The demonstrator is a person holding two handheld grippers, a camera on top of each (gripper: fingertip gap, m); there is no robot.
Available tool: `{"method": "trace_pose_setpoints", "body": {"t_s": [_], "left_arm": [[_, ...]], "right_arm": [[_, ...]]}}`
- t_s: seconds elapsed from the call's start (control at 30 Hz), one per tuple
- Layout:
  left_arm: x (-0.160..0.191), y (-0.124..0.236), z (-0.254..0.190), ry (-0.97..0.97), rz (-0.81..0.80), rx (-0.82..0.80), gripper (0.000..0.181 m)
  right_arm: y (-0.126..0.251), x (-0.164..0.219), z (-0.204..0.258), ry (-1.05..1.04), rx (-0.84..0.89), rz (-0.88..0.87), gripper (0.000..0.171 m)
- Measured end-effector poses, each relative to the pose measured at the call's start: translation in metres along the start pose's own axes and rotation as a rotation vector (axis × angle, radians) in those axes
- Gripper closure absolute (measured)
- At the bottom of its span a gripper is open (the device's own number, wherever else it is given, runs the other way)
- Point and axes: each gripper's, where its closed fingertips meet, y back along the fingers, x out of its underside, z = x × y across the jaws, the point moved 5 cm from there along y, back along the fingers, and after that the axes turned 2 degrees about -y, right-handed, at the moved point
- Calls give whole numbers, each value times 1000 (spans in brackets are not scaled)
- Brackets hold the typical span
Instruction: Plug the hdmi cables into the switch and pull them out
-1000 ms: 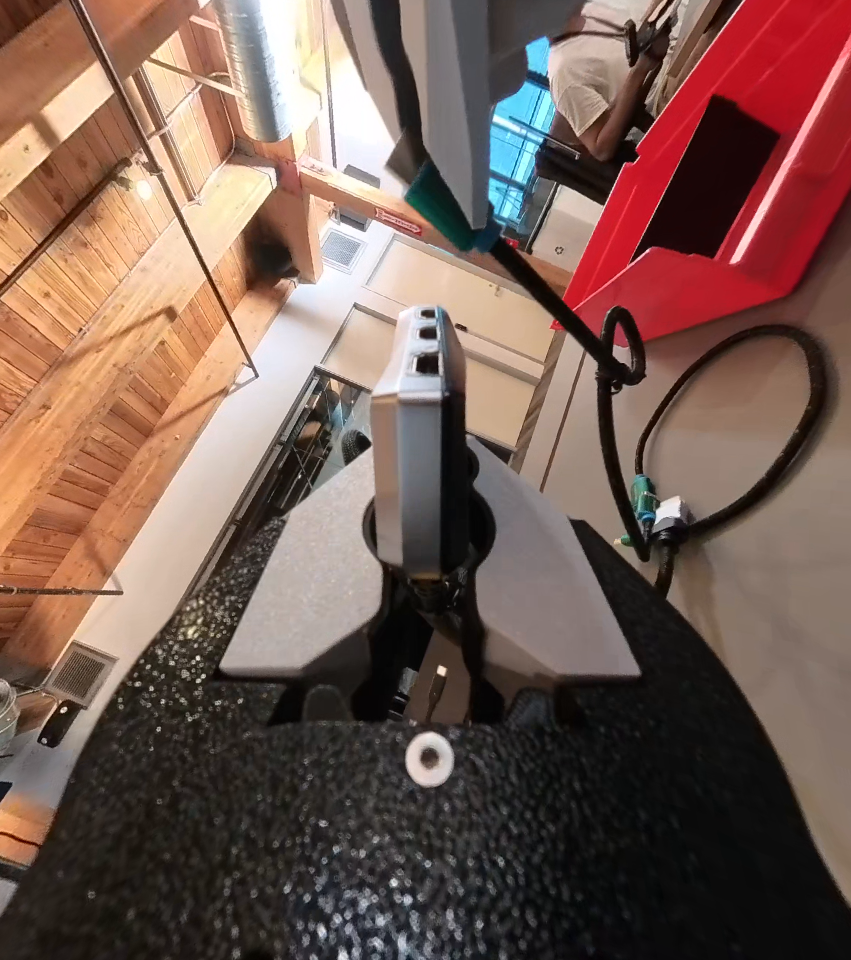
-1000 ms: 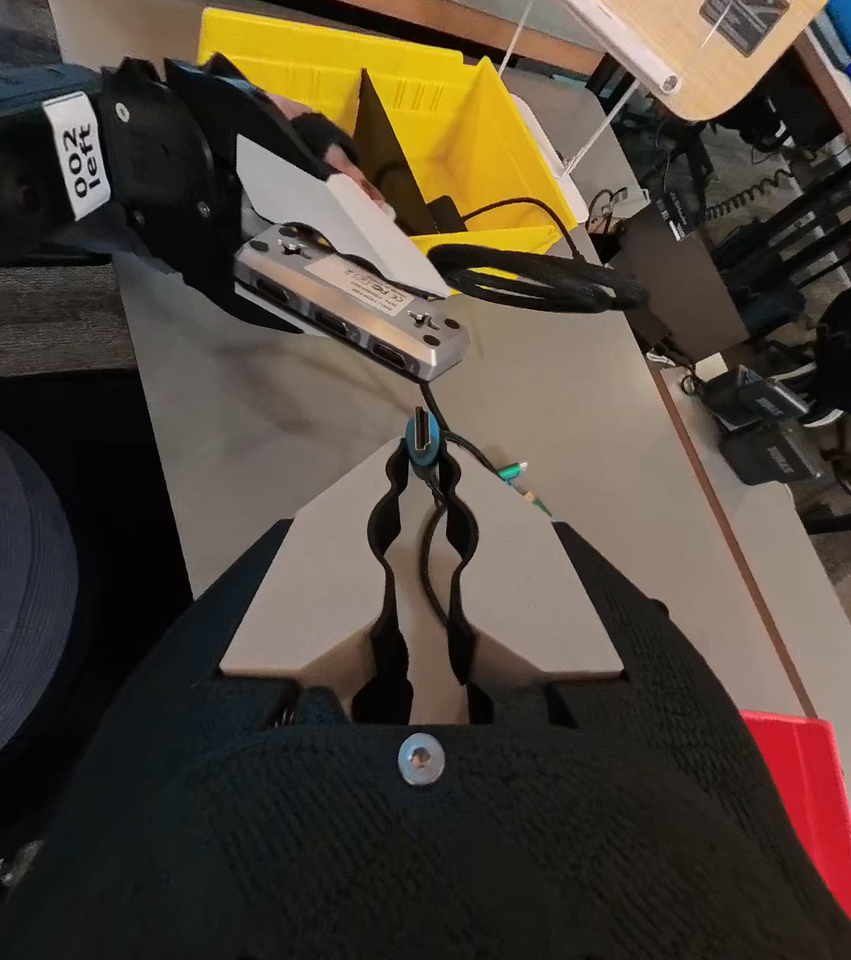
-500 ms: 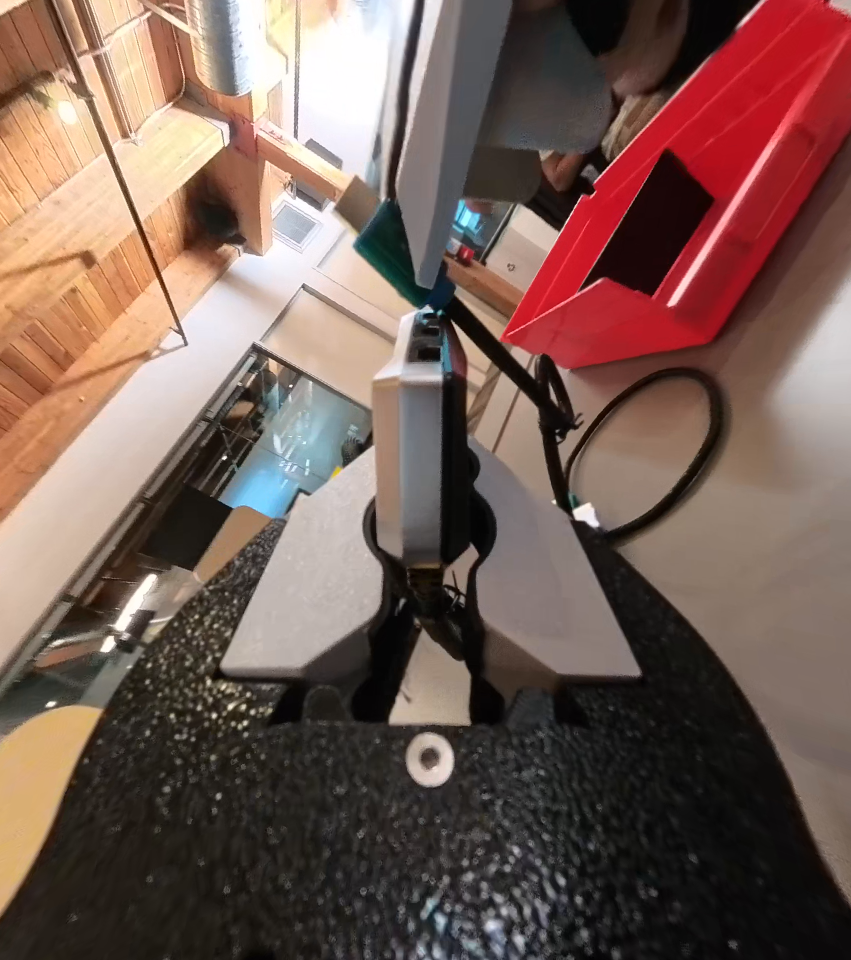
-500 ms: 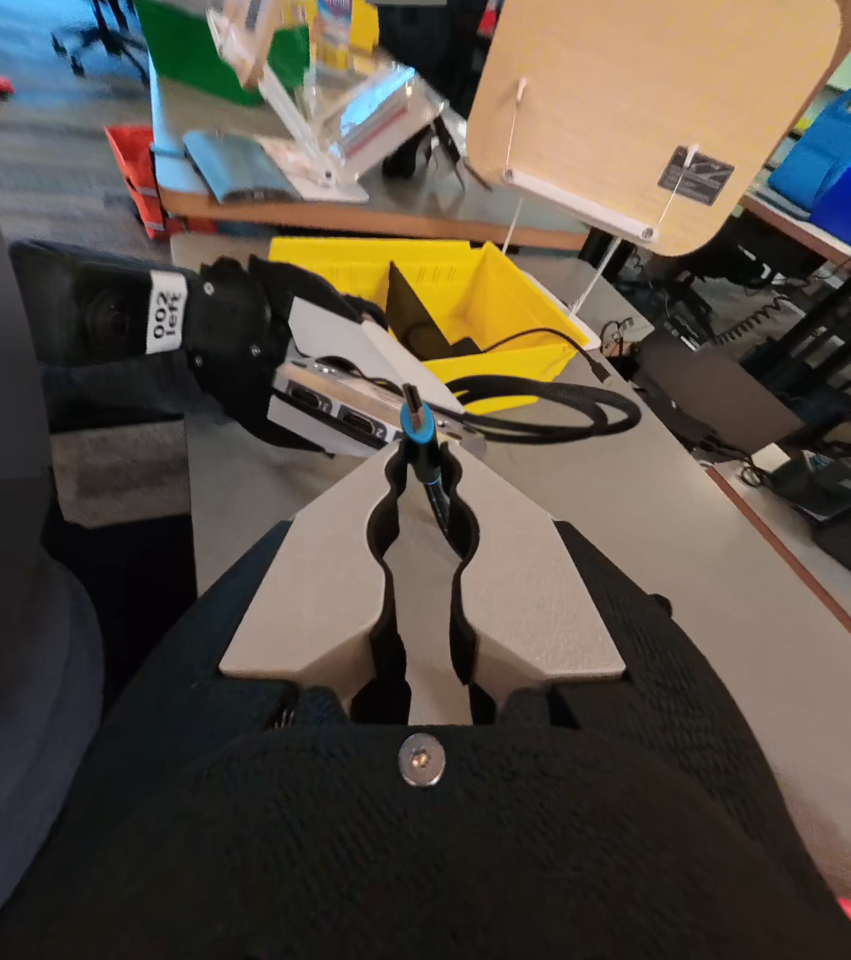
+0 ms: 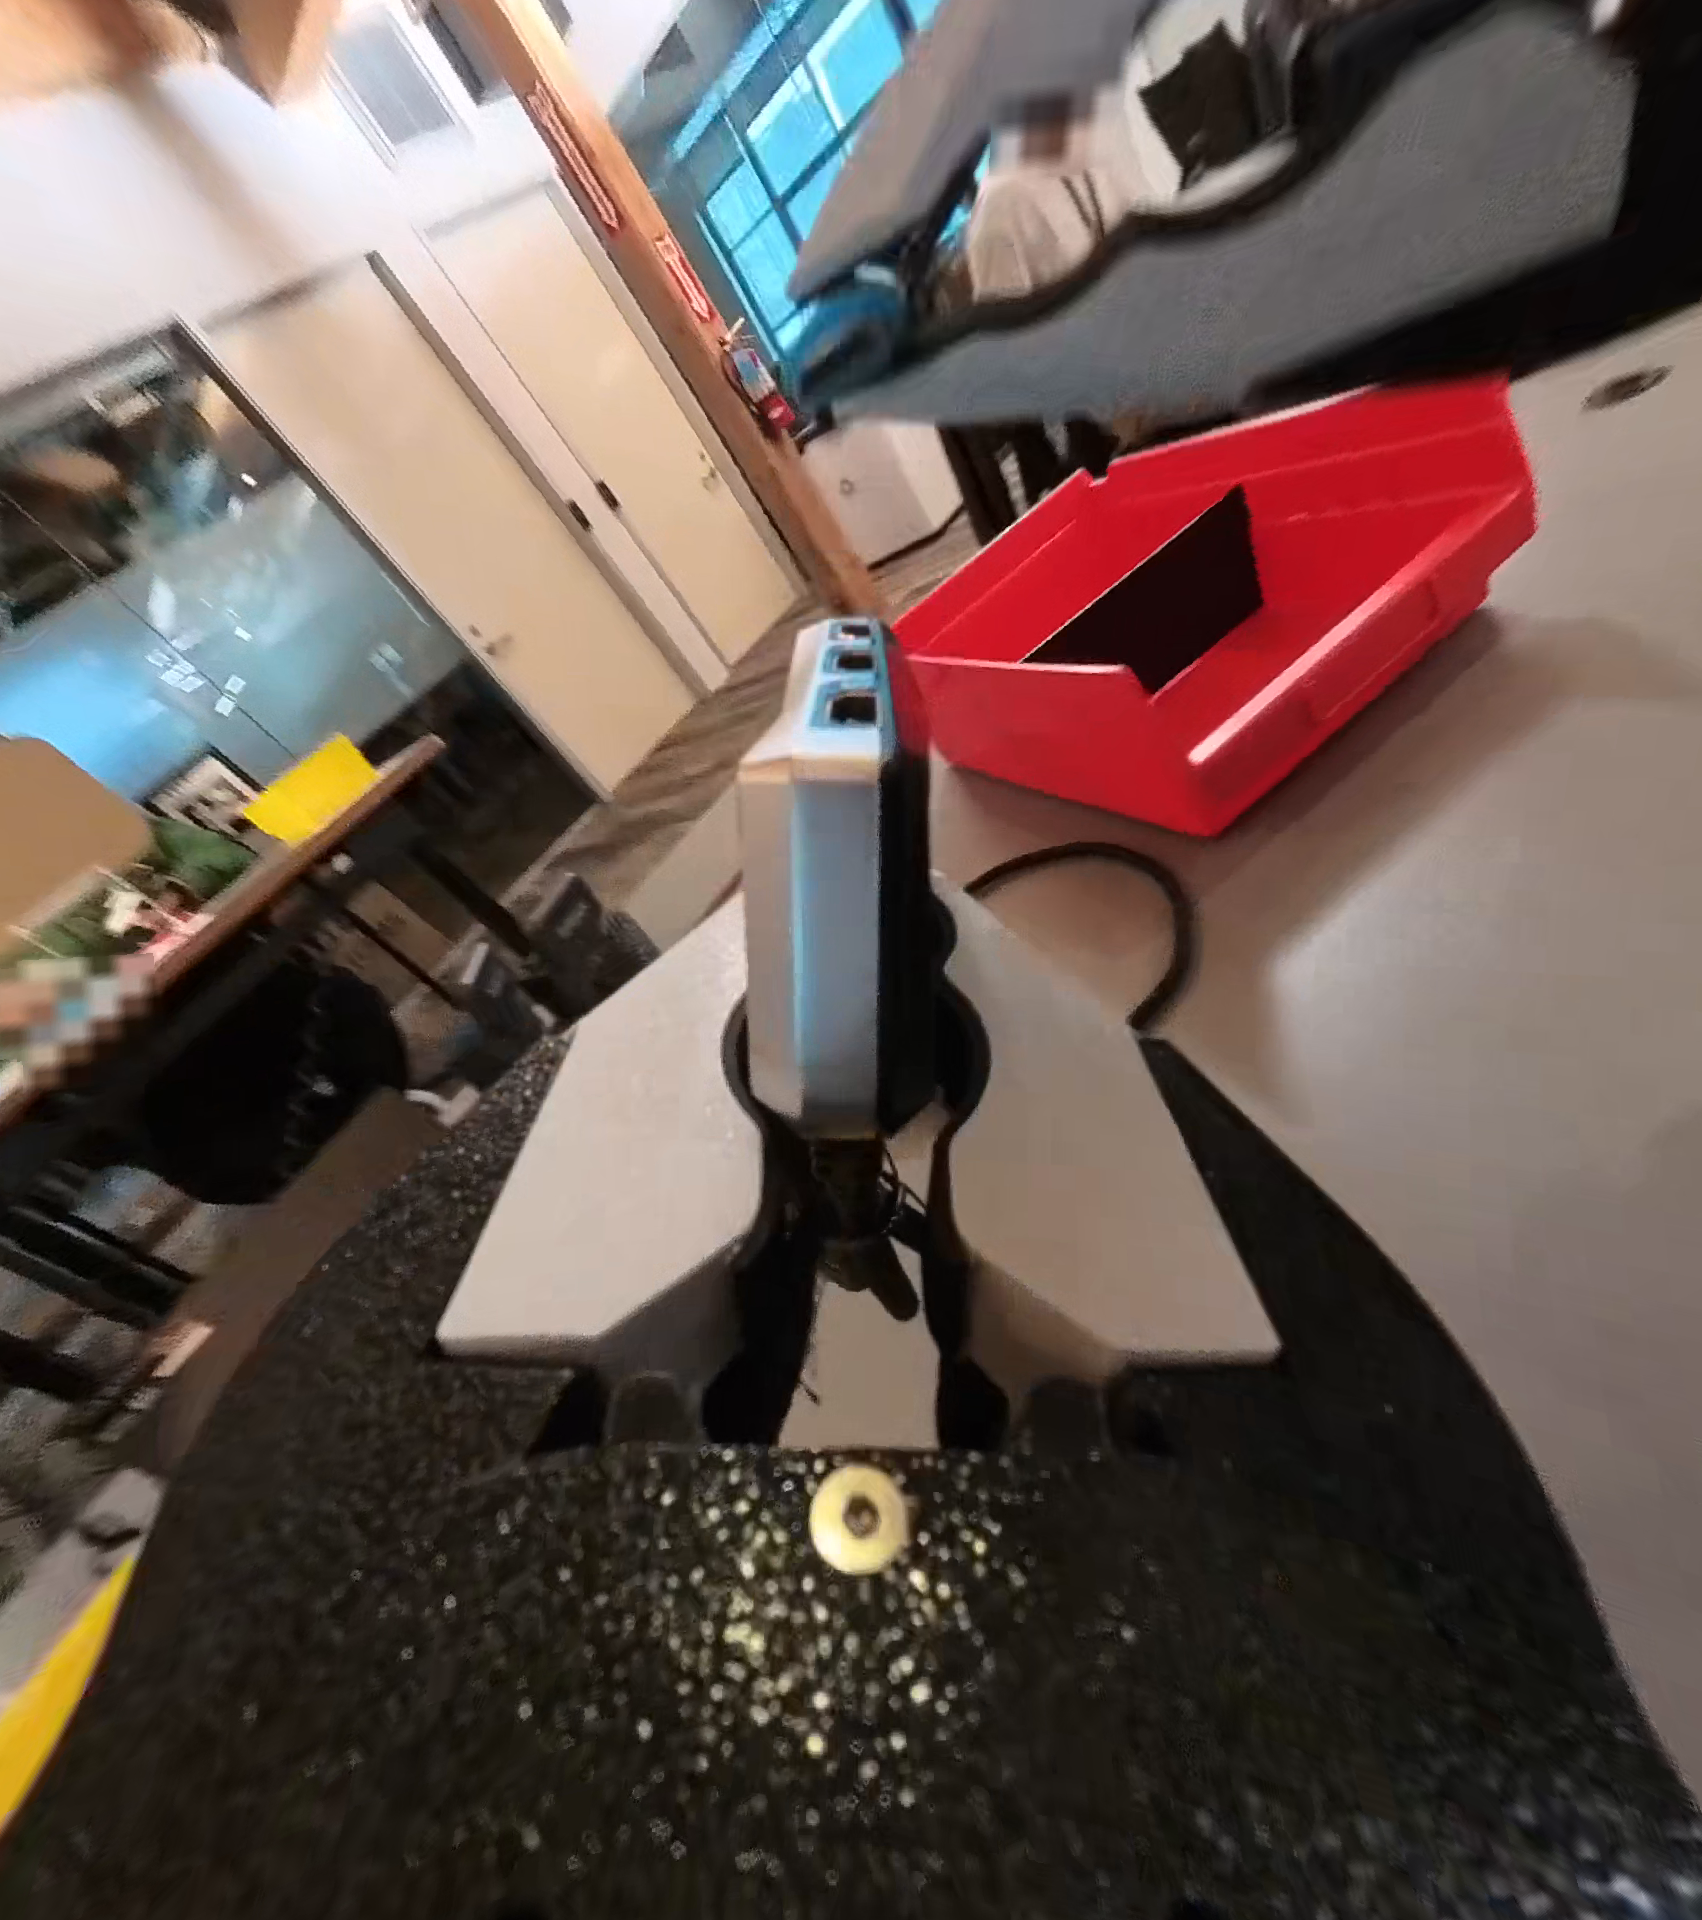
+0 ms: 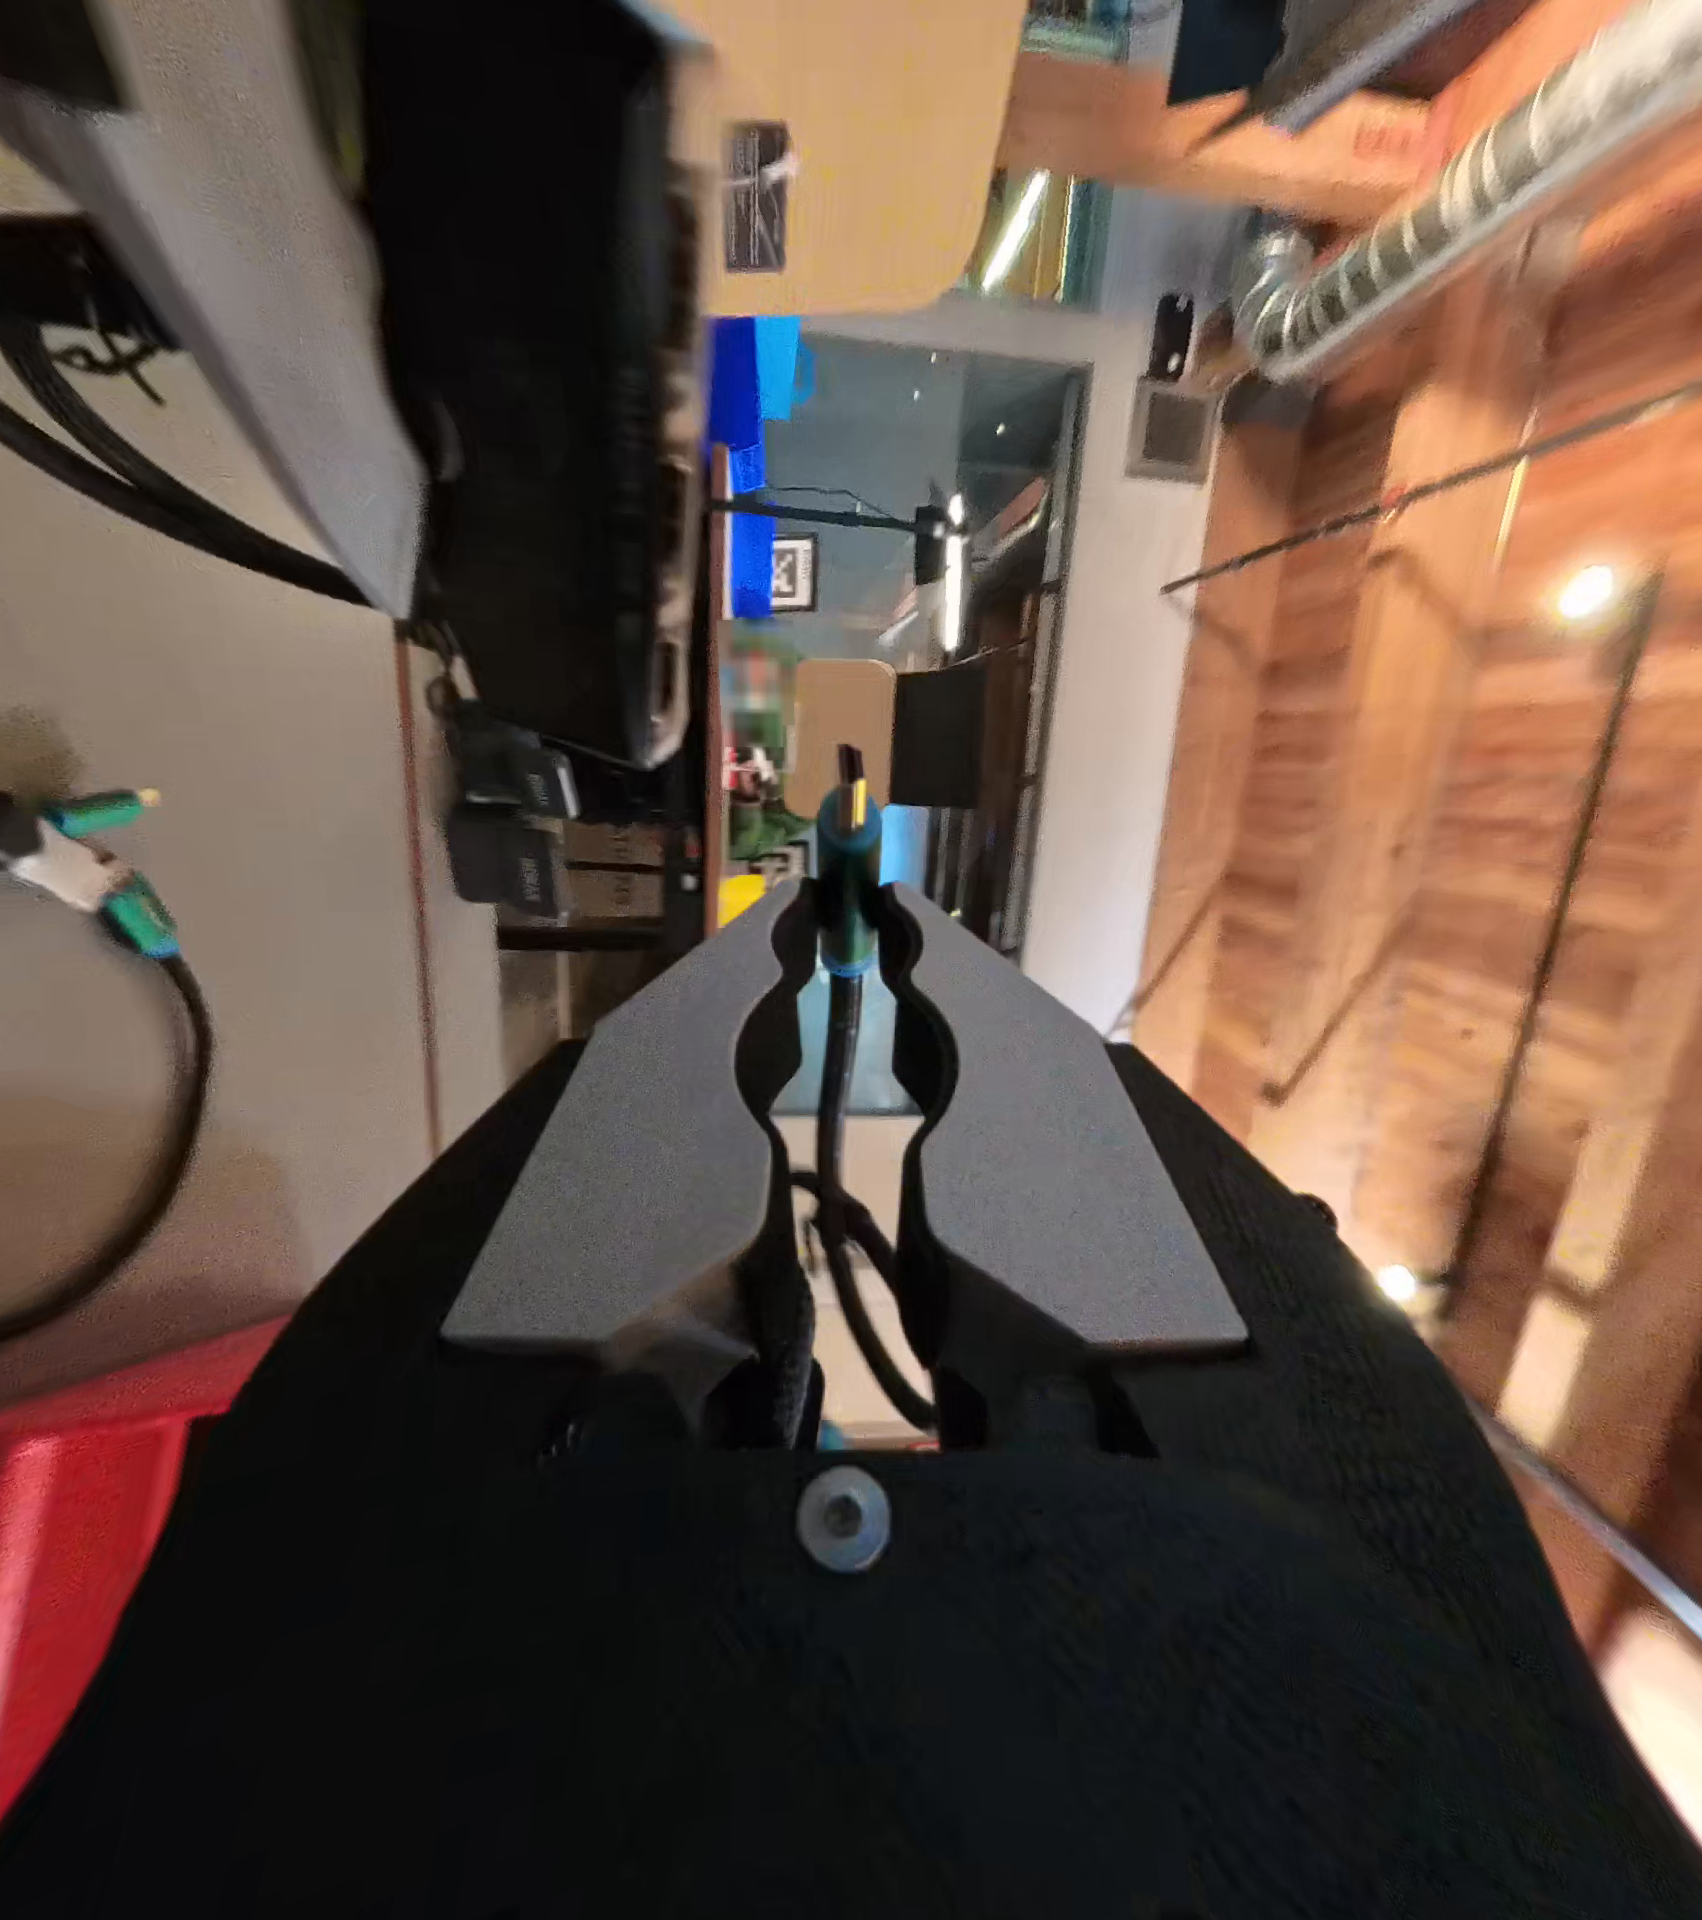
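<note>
**Plug and switch both gripped, apart in the air**

Left gripper clamps the rigid silver-grey metal HDMI switch box by its rear end, ports facing forward. Right gripper pinches the teal-collared HDMI plug by its hard collar; the braided black cable is floppy, so grip the collar only.

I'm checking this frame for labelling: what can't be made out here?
- Left wrist view: the right tongs and their plug are motion-blurred.
- Left wrist view: the cable loop is partly hidden behind the left tongs holding the switch.
- Right wrist view: the switch is out of frame, so plug alignment is unknowable.
</note>
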Motion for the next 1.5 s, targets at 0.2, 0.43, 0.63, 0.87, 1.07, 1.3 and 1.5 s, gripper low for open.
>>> {"method": "trace_pose_setpoints", "body": {"t_s": [0.2,0.43,0.63,0.87,1.07,1.3,1.5], "left_arm": [[4,6,15,48,37,-17,162],[20,12,40,-37,139,-135,161],[30,9,43,-125,194,-178,162],[42,4,38,-165,225,-169,162],[45,5,39,-168,220,-152,162],[43,2,36,-186,209,-132,162],[45,1,31,-201,211,-118,162]], "right_arm": [[-3,-3,8,43,-53,-28,162],[12,-13,52,31,-366,122,160],[8,-20,130,-53,-686,245,161],[-8,-14,195,-237,-891,243,160],[3,1,177,-582,-1180,127,128],[1,19,184,-870,-1439,50,138],[-6,23,207,-871,-1435,76,148]]}}
